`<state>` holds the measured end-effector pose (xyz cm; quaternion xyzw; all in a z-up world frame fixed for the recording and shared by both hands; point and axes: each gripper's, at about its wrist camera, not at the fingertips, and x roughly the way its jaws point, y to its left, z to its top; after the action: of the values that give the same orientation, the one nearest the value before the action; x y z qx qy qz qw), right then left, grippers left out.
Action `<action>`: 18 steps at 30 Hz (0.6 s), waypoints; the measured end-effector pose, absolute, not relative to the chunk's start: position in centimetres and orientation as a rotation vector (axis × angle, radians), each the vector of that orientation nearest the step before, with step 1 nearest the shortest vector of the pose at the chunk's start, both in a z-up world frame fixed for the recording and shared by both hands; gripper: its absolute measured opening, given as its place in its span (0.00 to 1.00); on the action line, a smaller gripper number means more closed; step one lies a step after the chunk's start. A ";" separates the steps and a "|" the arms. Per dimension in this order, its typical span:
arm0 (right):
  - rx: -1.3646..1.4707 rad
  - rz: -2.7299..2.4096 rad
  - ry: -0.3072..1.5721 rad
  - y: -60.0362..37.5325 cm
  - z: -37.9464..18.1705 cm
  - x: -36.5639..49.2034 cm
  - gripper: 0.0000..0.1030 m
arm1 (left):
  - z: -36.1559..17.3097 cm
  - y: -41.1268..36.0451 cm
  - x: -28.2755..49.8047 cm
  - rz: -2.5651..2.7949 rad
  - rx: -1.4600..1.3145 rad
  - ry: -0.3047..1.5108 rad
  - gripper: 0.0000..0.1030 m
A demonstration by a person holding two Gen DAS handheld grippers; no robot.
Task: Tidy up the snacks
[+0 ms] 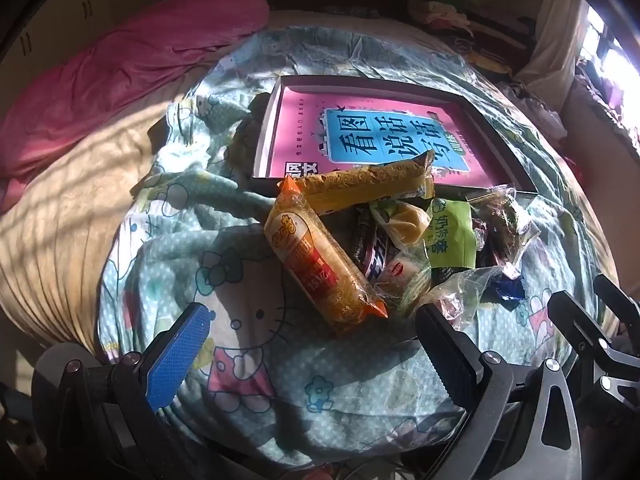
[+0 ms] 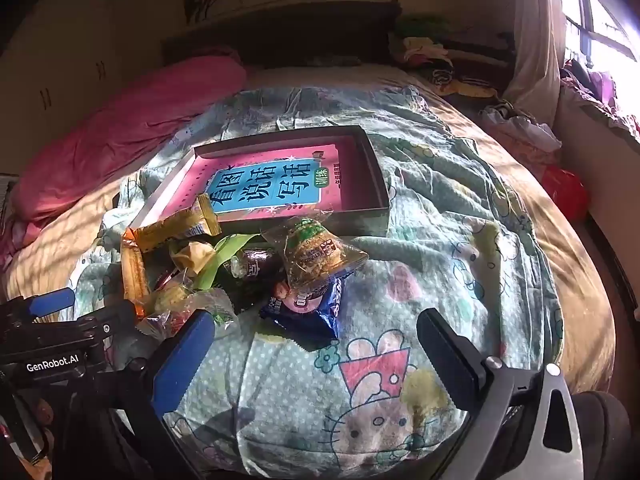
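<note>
A pile of wrapped snacks lies on the cartoon-print quilt in front of a shallow open box (image 1: 360, 82) (image 2: 360, 218) that holds a pink book. A long orange packet (image 1: 324, 264) (image 2: 134, 272) and a yellow-brown bar (image 1: 368, 184) (image 2: 180, 224) are at the pile's left. A green packet (image 1: 452, 236), a clear bag of brown snacks (image 2: 316, 252) and a blue cookie packet (image 2: 308, 304) are further right. My left gripper (image 1: 312, 344) stands open just short of the orange packet. My right gripper (image 2: 316, 344) stands open just short of the blue packet. Nothing is between either pair of fingers.
The quilt (image 2: 440, 240) covers a bed, with a pink duvet (image 1: 120, 80) bunched at the far left. A headboard and piled clothes (image 2: 424, 48) are behind. A sunlit window and curtain (image 2: 536, 40) are at the right, above a red bag (image 2: 568, 192) beside the bed.
</note>
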<state>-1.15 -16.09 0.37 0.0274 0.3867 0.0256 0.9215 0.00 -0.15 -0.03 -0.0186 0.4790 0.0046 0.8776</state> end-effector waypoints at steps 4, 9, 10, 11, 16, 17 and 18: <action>0.056 0.048 0.789 -15.8 0.4 -1.1 0.99 | 0.0 -0.8 -0.1 0.000 -0.027 0.999 0.99; 0.047 0.057 0.766 -15.9 0.6 -1.6 0.99 | -0.2 0.1 0.2 -0.008 -0.059 0.992 0.99; 0.044 0.060 0.767 -15.9 0.7 -1.3 0.99 | -0.2 0.1 0.3 -0.009 -0.060 0.992 0.99; 0.045 0.059 0.770 -15.9 0.8 -1.1 0.99 | -0.1 0.1 0.3 -0.009 -0.061 0.992 0.99; 0.038 0.065 0.754 -15.7 1.0 -1.4 0.99 | 0.0 -0.1 -0.3 -0.011 -0.063 0.987 0.99; 0.036 0.065 0.753 -15.6 1.0 -1.4 0.99 | 0.0 0.0 0.0 -0.013 -0.066 0.992 0.99; 0.036 0.066 0.752 -15.6 1.1 -1.5 0.99 | 0.0 0.1 0.0 -0.014 -0.066 0.992 0.99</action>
<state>-1.47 -15.62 1.05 0.0174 0.3673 0.0323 0.9294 0.01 0.05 -0.02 -0.0316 0.4759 -0.0065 0.8789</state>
